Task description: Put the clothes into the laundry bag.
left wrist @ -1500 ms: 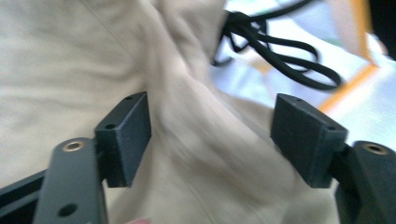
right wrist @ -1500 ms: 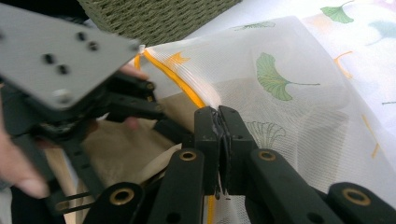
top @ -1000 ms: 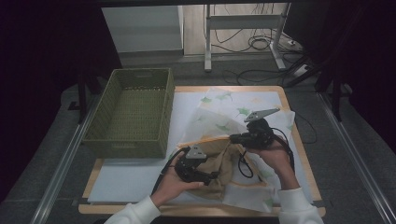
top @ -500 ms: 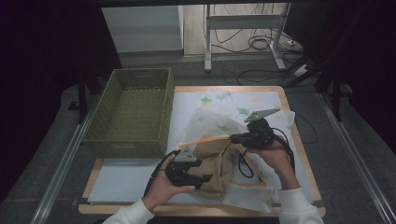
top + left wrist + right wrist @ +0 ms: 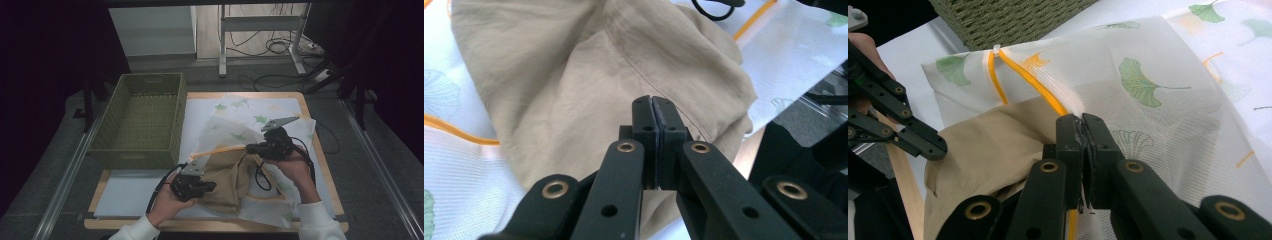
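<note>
two grippers work at the beige cloth (image 5: 227, 182), right of the green basket (image 5: 140, 120). left gripper (image 5: 655, 107) has just closed its jaws on a cloth fold; right gripper (image 5: 1082, 125) clamps the mesh bag (image 5: 1158, 95) by its orange rim.

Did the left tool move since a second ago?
Yes. In the high view the left tool has slid left along the table's front edge, away from the right tool, and its jaws have just closed on the tan cloth.
</note>
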### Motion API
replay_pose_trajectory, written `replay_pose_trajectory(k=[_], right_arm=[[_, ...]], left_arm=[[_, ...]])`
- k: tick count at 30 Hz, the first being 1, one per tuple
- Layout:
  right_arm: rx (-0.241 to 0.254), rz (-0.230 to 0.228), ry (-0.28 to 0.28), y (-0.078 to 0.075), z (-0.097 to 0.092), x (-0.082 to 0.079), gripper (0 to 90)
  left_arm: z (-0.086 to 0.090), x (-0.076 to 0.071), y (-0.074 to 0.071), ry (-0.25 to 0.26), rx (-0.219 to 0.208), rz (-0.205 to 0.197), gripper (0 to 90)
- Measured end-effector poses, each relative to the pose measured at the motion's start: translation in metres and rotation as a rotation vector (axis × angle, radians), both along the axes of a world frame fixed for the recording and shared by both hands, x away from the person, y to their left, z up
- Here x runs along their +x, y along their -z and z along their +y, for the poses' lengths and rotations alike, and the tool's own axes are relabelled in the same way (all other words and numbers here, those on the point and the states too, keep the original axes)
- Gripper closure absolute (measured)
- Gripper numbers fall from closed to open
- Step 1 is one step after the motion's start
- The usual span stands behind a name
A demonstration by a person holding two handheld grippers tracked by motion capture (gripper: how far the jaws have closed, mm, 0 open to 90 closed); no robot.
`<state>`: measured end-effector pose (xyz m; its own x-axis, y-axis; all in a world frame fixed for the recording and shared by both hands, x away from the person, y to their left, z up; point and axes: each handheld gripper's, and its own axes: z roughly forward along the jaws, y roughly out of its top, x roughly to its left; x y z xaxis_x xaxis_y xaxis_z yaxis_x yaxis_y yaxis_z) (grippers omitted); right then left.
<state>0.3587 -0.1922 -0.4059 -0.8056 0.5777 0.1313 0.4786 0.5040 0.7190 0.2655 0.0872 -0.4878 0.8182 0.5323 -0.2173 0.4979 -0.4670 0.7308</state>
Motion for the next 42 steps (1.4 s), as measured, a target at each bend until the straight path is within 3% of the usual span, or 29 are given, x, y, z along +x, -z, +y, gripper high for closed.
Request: replay_pose_trajectory(k=[8, 12, 14, 21, 24, 27, 28, 42], right_arm=[[0.0, 0.001, -0.001, 0.0, 0.0, 0.0, 85.2], [-0.002, -0.001, -0.002, -0.001, 0.001, -0.001, 85.1], [-0.002, -0.001, -0.002, -0.001, 0.001, -0.001, 85.1], [0.0, -0.001, -0.003, 0.0, 0.0, 0.0, 85.1], [-0.001, 0.001, -0.002, 0.0, 0.001, -0.001, 85.1], [-0.002, -0.002, -0.005, 0.0, 0.002, -0.001, 85.1], [-0.002, -0.002, -0.005, 0.0, 0.002, -0.001, 85.1], [0.0, -0.002, -0.015, -0.002, 0.004, -0.002, 85.1]], left_arm=[[0.003, -0.01, 0.007, 0.033, 0.026, 0.024, 89.8], [0.005, -0.016, 0.006, 0.043, 0.034, 0.013, 89.8], [0.008, -0.018, 0.007, 0.037, 0.024, 0.02, 89.8], [0.012, -0.025, 0.021, 0.061, 0.055, 0.065, 89.9], [0.008, -0.024, 0.029, 0.07, 0.088, 0.075, 89.9], [0.002, -0.021, 0.035, 0.059, 0.151, 0.029, 89.9], [0.0, -0.018, 0.037, 0.055, 0.158, 0.031, 89.9], [-0.01, 0.004, 0.038, 0.032, 0.134, 0.041, 90.0]])
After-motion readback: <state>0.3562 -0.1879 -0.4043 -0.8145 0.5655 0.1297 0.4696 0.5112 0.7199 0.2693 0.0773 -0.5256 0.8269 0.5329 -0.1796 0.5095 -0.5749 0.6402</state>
